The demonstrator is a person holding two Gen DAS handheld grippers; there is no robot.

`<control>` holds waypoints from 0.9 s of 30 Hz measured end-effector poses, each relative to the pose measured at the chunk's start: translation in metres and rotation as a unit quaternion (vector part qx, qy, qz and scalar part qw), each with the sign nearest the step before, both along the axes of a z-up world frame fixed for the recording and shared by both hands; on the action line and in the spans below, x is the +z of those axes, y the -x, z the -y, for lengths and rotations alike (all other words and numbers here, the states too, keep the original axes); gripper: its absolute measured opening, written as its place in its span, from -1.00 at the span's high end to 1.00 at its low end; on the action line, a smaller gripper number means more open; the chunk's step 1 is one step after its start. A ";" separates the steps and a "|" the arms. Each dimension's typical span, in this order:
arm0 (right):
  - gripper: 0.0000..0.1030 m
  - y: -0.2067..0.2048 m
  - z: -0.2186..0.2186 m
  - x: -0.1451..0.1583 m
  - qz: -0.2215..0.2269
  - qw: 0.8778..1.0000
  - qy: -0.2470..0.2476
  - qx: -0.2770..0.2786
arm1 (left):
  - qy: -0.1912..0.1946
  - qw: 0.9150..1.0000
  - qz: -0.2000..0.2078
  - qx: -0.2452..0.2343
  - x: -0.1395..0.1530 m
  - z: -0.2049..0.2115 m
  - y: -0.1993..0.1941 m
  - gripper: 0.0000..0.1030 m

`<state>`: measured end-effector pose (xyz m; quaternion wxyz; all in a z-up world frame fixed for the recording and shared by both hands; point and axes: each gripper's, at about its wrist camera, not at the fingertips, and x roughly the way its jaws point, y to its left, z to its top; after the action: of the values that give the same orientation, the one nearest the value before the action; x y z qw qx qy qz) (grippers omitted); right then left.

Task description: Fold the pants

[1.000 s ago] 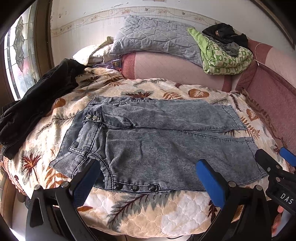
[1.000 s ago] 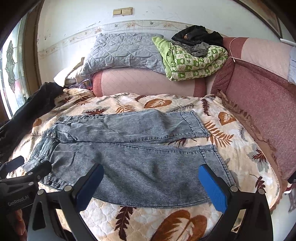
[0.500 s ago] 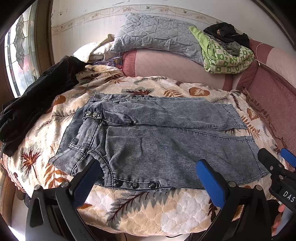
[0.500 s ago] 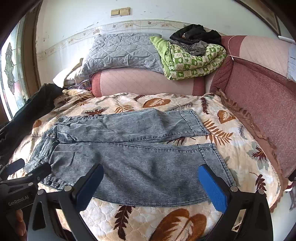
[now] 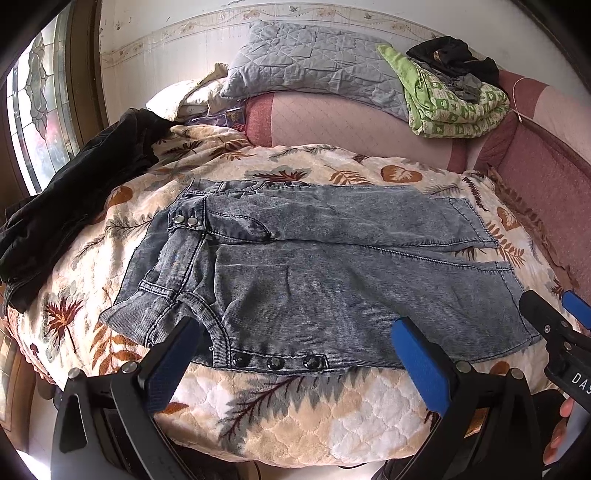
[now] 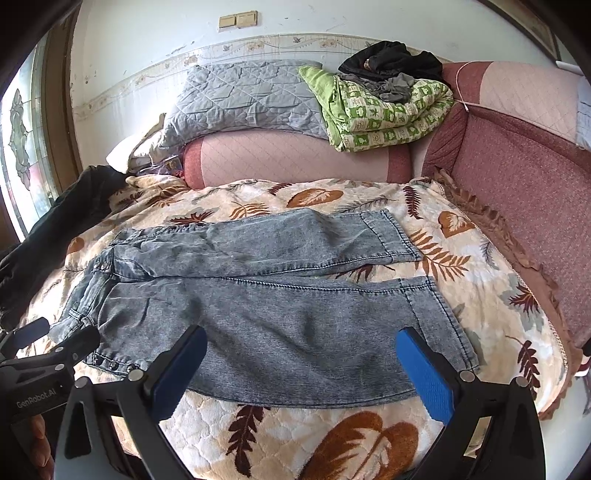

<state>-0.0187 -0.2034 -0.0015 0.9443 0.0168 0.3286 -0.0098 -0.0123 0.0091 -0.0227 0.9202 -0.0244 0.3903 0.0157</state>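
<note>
black jacket (image 5: pixel 74 192) cropped left, wall frame (image 6: pixel 524 22) cut off

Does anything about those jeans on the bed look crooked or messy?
Mostly they lie flat, but the jeans are untidy at the waist end: the waistband is bunched and partly flipped over, so it does not lie smooth. The two legs also splay slightly apart at the hems, showing the leaf-print blanket between them.

one pair of grey acid-washed denim pants (image 5: pixel 332 266), one leaf-patterned quilted bedspread (image 5: pixel 295 417), one grey quilted pillow (image 5: pixel 314 66), one folded green patterned blanket (image 5: pixel 454 107), two dark garments, far left (image 5: pixel 74 192) and far right (image 5: pixel 454 59), two black grippers with blue pads, left (image 5: pixel 295 354) and right (image 6: pixel 301 363).
</note>
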 end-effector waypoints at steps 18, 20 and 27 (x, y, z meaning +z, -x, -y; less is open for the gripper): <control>-1.00 0.005 0.008 0.004 0.004 1.000 -0.014 0.010 | -0.009 1.000 -0.004 0.004 0.008 0.007 0.008 -1.00; -1.00 0.003 0.008 0.003 0.002 1.000 -0.014 0.009 | -0.011 1.000 -0.007 0.001 0.007 0.008 0.006 -1.00; -1.00 -0.003 0.003 -0.005 -0.011 1.000 -0.010 0.018 | -0.001 1.000 -0.010 -0.003 0.002 0.004 0.002 -1.00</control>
<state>-0.0156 -0.2063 -0.0064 0.9405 0.0206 0.3390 0.0104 -0.0144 0.0046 -0.0202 0.9165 -0.0218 0.3992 0.0137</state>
